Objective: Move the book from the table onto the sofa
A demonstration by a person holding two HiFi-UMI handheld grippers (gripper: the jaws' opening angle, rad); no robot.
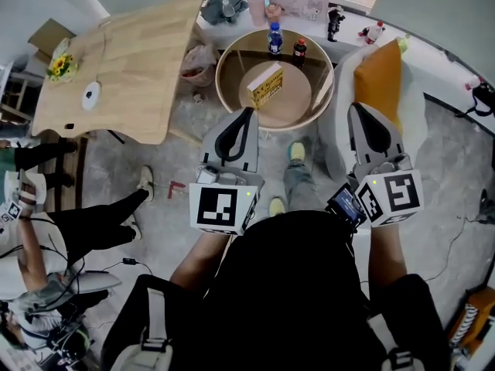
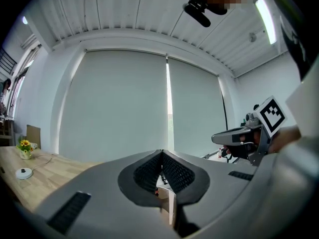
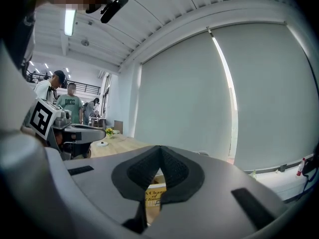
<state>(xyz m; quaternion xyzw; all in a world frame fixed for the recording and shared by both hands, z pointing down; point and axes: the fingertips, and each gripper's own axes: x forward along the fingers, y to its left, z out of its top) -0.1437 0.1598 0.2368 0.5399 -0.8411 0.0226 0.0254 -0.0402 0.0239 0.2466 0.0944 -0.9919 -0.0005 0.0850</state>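
Note:
The yellow book stands upright on the round wooden table, ahead of both grippers. My left gripper hangs short of the table's near rim, pointing at the book, its jaws shut and empty. My right gripper is shut too, empty, and sits over the white sofa beside the orange cushion. In the right gripper view the book shows just below the closed right gripper. In the left gripper view the left gripper is closed, level, with only a sliver of pale wood beneath it.
Two bottles stand on the round table behind the book. A long wooden table with flowers lies to the left. A seated person's legs stretch across the floor at left. Clutter lines the back ledge.

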